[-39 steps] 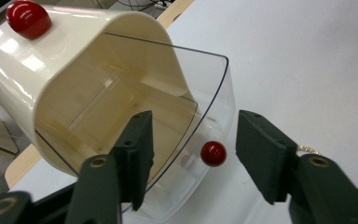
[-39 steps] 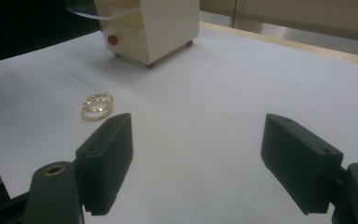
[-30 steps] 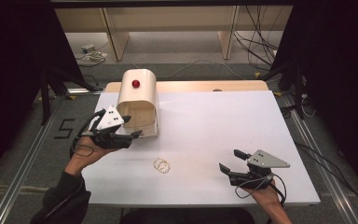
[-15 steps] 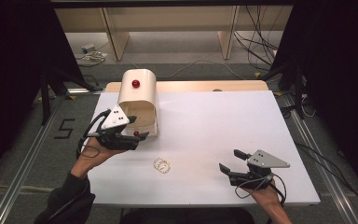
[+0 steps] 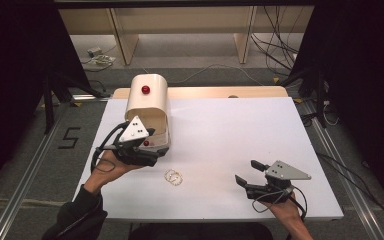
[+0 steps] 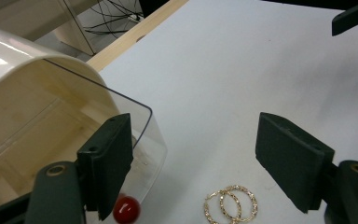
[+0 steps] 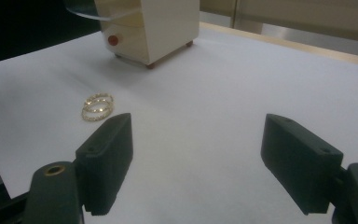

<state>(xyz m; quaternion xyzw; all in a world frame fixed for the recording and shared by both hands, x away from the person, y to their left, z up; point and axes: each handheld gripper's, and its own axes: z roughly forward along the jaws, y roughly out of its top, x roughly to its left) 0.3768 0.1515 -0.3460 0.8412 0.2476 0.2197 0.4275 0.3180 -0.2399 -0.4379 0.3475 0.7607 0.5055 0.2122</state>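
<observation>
Looking down, the high view shows the left gripper [image 5: 152,150] at the cream box [image 5: 149,102] with its clear lid, jaws just opening, nothing between. Its own view adds a red knob [image 6: 126,209] beside gold hoop earrings [image 6: 230,204]. Right gripper [image 7: 196,163] gapes wide, earrings lying beyond on the white table [image 7: 242,84].

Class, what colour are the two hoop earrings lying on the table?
The hoop earrings are gold, with a beaded texture; clearest in the left gripper view.

Bare table [image 5: 220,135] right of the box [image 5: 149,107] (2 hoops [image 5: 173,177] nearby).
</observation>
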